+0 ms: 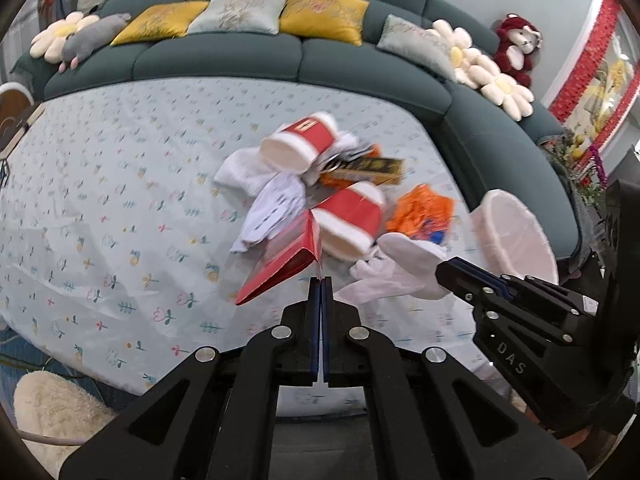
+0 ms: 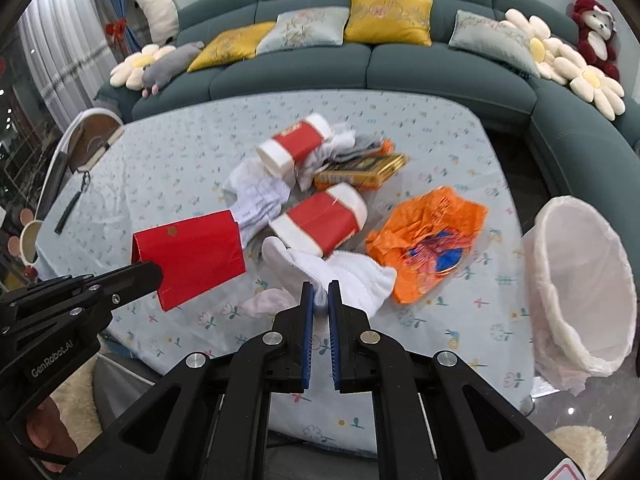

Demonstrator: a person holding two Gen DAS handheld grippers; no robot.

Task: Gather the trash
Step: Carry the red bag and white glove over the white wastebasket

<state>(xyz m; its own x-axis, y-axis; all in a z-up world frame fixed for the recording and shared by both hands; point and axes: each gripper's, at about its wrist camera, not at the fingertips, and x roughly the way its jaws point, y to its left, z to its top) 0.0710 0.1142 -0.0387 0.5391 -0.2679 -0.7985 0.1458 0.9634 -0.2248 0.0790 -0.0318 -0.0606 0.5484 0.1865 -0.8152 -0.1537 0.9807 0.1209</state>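
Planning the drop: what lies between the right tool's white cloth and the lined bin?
Right wrist view: the orange plastic bag lies between white cloth and bin.

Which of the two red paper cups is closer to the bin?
The nearer red cup, lying beside the orange wrapper; the other cup lies farther back, further from the bin.

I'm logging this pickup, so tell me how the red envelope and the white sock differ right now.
The red envelope is flat, stiff and glossy; the white sock is soft and crumpled. The envelope is pinched at its edge by the left hand-held gripper and hangs above the table; the sock is pinched by the right hand-held gripper close to the cloth. Both are gripped, neither yet in the bin.
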